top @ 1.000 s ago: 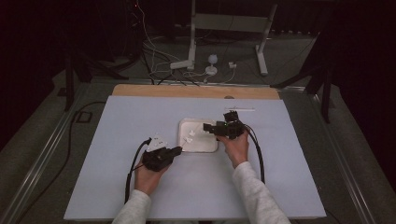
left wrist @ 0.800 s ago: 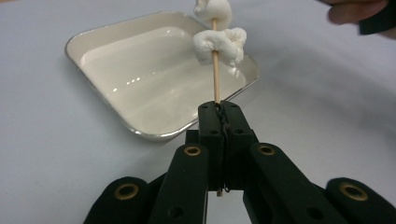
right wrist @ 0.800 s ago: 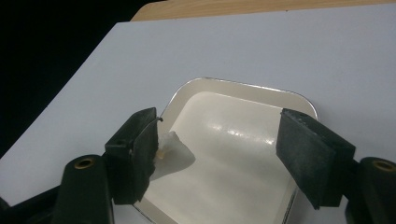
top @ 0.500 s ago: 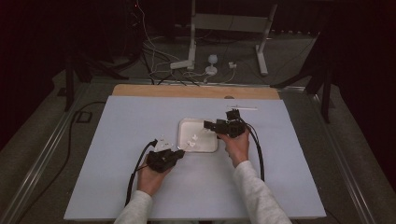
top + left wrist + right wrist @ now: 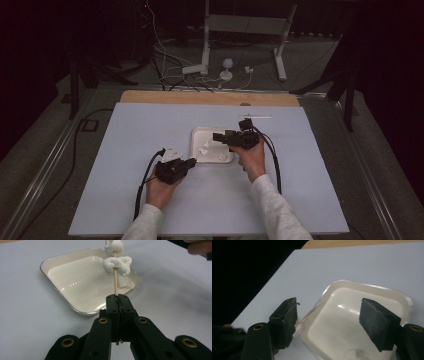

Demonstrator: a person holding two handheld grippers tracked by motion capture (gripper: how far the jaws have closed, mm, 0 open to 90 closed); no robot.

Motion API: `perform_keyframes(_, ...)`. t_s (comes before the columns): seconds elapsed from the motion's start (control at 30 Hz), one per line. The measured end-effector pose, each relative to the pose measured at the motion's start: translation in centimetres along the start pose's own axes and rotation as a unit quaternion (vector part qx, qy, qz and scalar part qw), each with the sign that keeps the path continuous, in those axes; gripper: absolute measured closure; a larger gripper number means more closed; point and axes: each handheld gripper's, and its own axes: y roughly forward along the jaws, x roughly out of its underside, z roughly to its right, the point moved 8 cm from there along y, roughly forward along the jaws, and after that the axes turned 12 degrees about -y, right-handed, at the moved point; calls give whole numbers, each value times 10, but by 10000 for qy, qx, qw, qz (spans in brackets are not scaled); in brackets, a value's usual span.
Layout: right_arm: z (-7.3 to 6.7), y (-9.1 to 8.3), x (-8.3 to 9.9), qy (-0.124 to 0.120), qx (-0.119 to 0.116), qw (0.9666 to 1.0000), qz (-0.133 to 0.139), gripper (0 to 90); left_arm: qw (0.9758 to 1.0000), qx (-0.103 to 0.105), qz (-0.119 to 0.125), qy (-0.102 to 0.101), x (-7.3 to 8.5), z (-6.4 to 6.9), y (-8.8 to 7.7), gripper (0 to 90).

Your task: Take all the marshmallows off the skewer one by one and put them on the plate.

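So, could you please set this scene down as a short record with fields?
surface: pale table
tray: white, shallow, metal-rimmed
left gripper: shut on skewer
skewer: thin wooden stick, two white marshmallows threaded on it, held above the tray's edge
right gripper: open, nothing between its pads, over the tray

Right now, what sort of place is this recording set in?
Probably a dim lab or recording studio, not a kitchen: a pale blue-grey covered table, loose cables on the grey floor, and a white metal stand behind.
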Motion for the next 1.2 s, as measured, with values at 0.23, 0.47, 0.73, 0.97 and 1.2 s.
perform_keyframes(0.23, -25, 4, 4, -74, -540, 9985, -25, 370, 9999, 12, 123, -59, -3, 0, -2, 900)
perform_keyframes(0.47, -37, 12, 10, 85, -915, 9957, -92, 509, 9995, 63, 289, -101, -7, 1, -6, 900)
perform_keyframes(0.73, -40, 15, 8, 588, -1372, 9888, 19, 684, 9990, 138, 411, -88, -9, 3, -8, 900)
perform_keyframes(0.97, -41, 13, 6, 674, -1407, 9877, 86, 730, 9990, 134, 417, 15, -9, 4, -8, 900)
perform_keyframes(1.2, -38, 9, 0, 771, -1337, 9876, 278, 767, 9990, 85, 417, 167, -9, 6, -9, 900)
